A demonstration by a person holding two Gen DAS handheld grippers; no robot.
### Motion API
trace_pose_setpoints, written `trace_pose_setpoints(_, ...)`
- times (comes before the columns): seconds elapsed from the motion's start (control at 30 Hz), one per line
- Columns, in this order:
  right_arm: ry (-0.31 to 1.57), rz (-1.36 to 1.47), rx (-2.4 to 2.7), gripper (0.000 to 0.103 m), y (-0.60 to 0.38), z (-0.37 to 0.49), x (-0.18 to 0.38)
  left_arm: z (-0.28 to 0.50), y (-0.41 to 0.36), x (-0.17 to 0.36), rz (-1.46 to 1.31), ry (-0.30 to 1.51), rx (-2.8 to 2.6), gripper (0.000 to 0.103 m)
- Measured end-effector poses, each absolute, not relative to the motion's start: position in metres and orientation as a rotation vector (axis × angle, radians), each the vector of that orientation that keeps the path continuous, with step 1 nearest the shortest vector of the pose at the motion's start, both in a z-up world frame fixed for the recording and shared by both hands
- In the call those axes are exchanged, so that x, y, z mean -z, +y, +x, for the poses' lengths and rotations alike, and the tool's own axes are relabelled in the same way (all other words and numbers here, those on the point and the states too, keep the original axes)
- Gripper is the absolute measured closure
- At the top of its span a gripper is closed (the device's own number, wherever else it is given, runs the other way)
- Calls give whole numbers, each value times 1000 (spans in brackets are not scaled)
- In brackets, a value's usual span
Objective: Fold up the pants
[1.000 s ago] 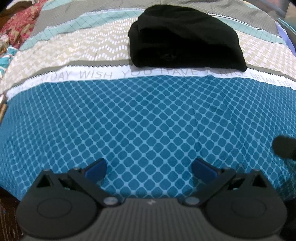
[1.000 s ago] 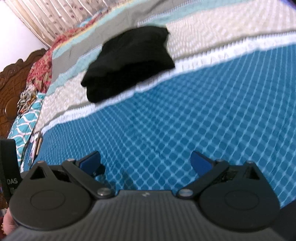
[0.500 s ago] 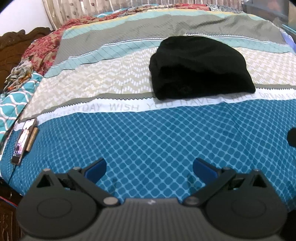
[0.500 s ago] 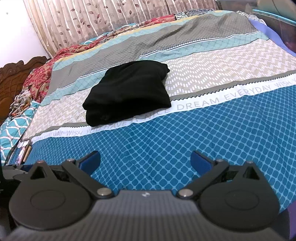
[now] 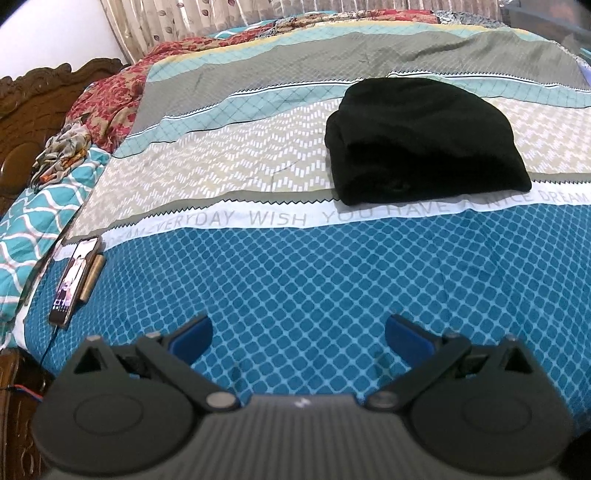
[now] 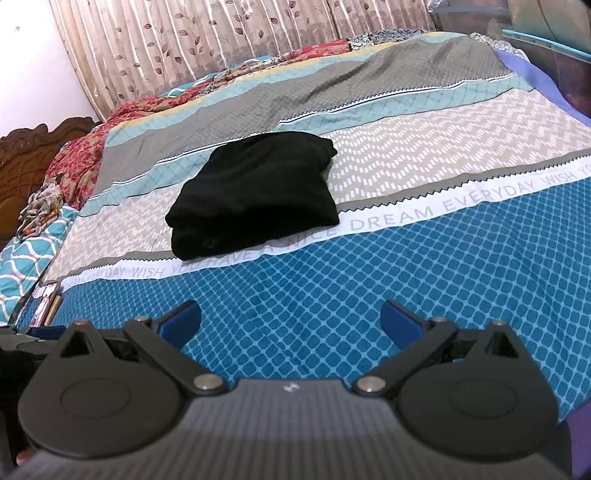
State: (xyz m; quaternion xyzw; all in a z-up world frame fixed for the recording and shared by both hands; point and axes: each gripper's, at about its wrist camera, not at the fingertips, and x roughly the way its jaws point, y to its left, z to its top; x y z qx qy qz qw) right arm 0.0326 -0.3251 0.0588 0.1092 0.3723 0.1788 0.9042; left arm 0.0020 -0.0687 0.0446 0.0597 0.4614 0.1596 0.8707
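The black pants (image 5: 421, 144) lie folded into a compact bundle on the patterned bedspread (image 5: 295, 266), across the beige band and the white lettered stripe. They also show in the right wrist view (image 6: 258, 192). My left gripper (image 5: 298, 338) is open and empty, over the blue diamond area well short of the pants. My right gripper (image 6: 291, 321) is open and empty, also over the blue area, near the front edge of the bed.
A phone (image 5: 75, 275) lies at the bed's left edge beside a patterned pillow (image 5: 33, 221). A carved wooden headboard (image 5: 33, 103) stands at the left. A red floral blanket (image 6: 81, 155) is bunched there. Curtains (image 6: 221, 33) hang behind the bed.
Both grippers have pulled back and up from the pants, so more of the bed and room shows. The pants lie still. Both grippers stayed open.
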Motion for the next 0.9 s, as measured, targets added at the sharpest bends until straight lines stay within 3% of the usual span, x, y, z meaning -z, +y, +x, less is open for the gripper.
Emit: trace_pose_setpoints(0.9,774,242,-367,0,-331,35,-59,5,-58,-45,107,983,-379,0)
